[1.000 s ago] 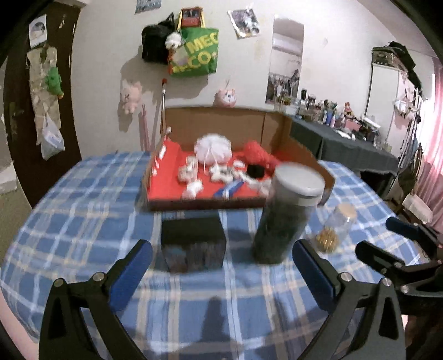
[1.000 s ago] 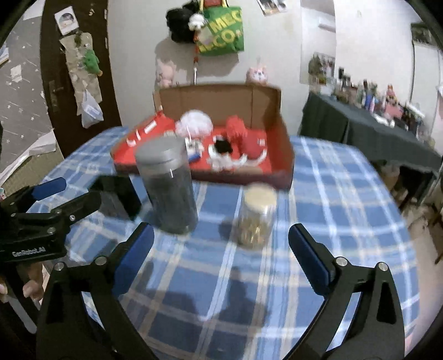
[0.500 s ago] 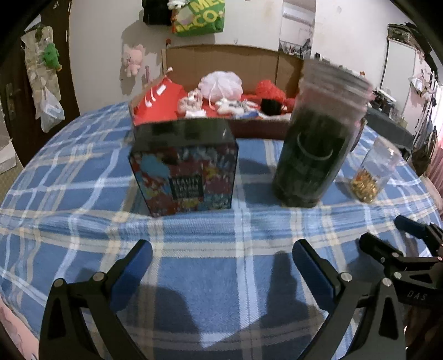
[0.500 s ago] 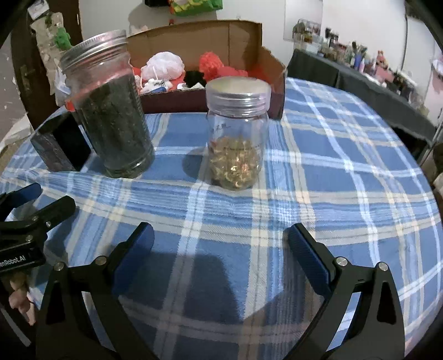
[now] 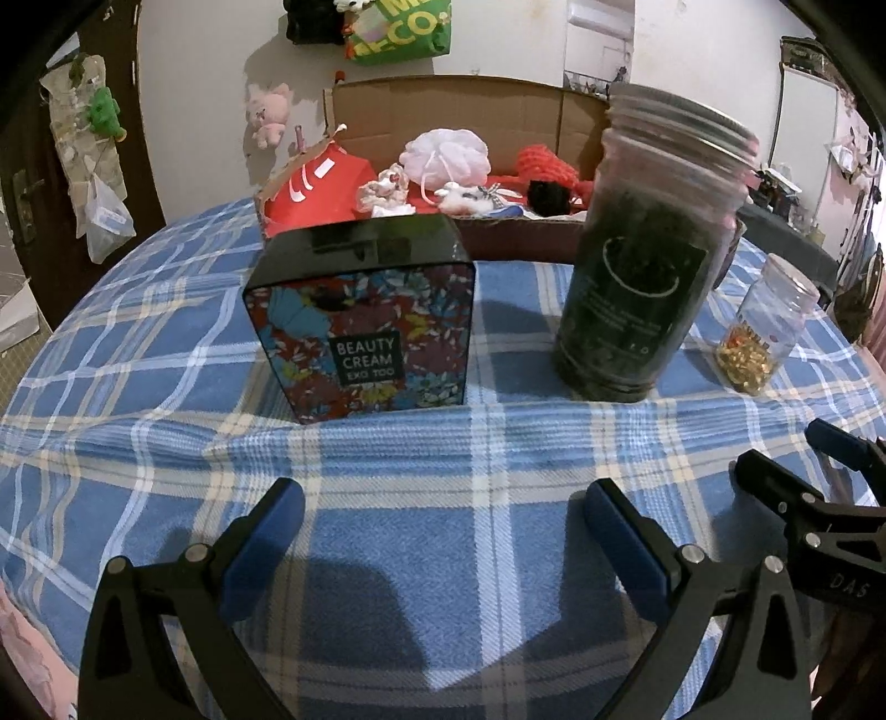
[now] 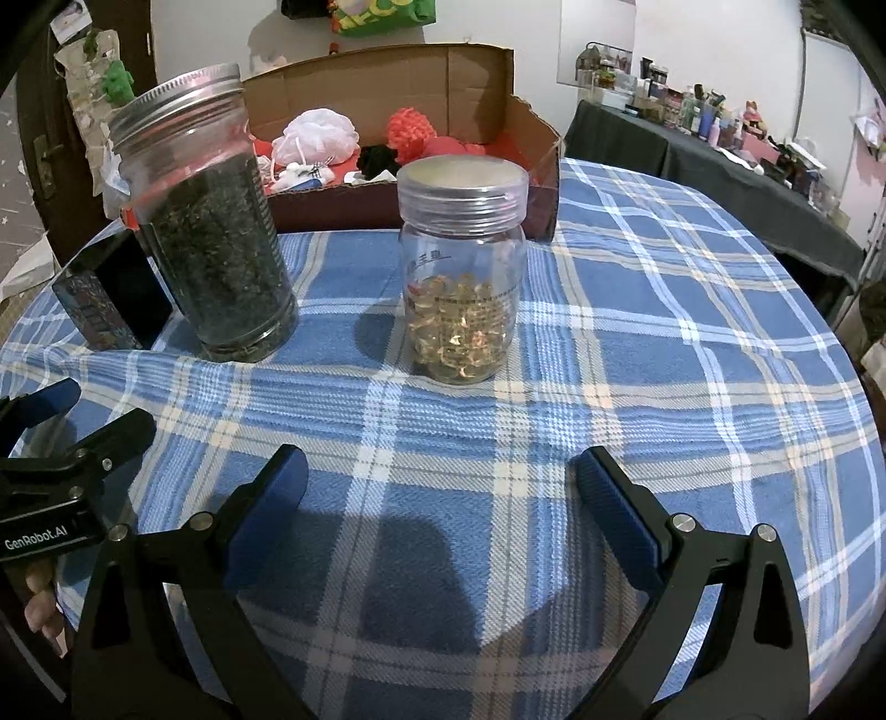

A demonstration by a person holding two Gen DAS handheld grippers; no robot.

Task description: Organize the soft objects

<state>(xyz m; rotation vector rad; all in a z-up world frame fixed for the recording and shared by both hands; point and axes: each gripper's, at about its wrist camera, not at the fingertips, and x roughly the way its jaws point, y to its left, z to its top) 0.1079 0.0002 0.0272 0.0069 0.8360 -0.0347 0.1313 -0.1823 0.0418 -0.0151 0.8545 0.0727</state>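
A cardboard box [image 5: 498, 105] at the far side of the table holds soft things: a white mesh pouf [image 5: 446, 155], a red knitted piece [image 5: 545, 163], a black fuzzy item [image 5: 545, 194] and small white plush bits [image 5: 387, 191]. The same box [image 6: 443, 72] with the pouf [image 6: 318, 135] shows in the right wrist view. My left gripper [image 5: 443, 526] is open, low over the cloth, short of the floral beauty cream box [image 5: 365, 315]. My right gripper [image 6: 437, 504] is open too, in front of the small jar of golden beads [image 6: 462, 271].
A tall jar of dark leaves [image 5: 642, 249] stands between the cream box and the small jar [image 5: 767, 327]. The blue plaid cloth [image 6: 664, 360] covers a round table. Plush toys and a green bag [image 5: 398, 33] hang on the wall; a cluttered dark side table [image 6: 720, 149] stands right.
Both grippers have dropped low toward the tablecloth and come nearer the cream box and jars, which now look larger. Both stay open and empty.
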